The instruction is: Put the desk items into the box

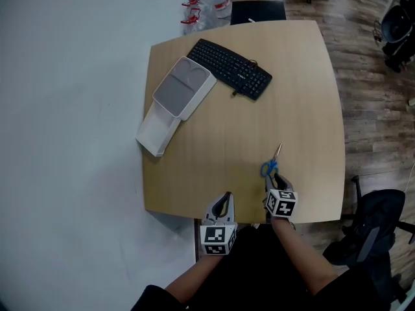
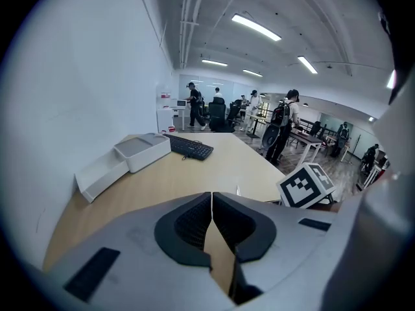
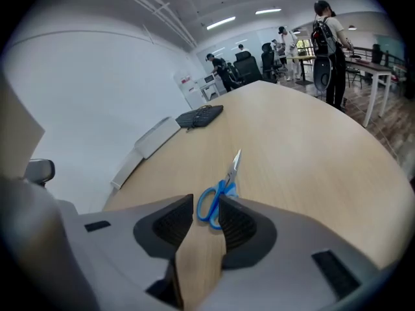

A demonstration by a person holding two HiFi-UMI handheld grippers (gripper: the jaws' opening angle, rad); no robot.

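Blue-handled scissors (image 1: 271, 164) lie on the wooden table (image 1: 292, 96) near its front edge, blades pointing away from me. My right gripper (image 1: 272, 185) sits just behind them and is open; in the right gripper view the blue handle (image 3: 213, 203) lies at the tips of its jaws, with no pad pressing on it. To its left my left gripper (image 1: 226, 197) is shut and empty, jaws touching (image 2: 211, 203). A white box (image 1: 198, 99) with a grey inside stands at the far left (image 2: 144, 151), partly on its flat lid (image 1: 157, 131).
A black keyboard (image 1: 230, 68) lies at the far side beside the box (image 3: 155, 137). Water bottles (image 1: 204, 5) stand on the floor beyond the table. A black chair (image 1: 376, 232) is at my right. People stand far off in the room.
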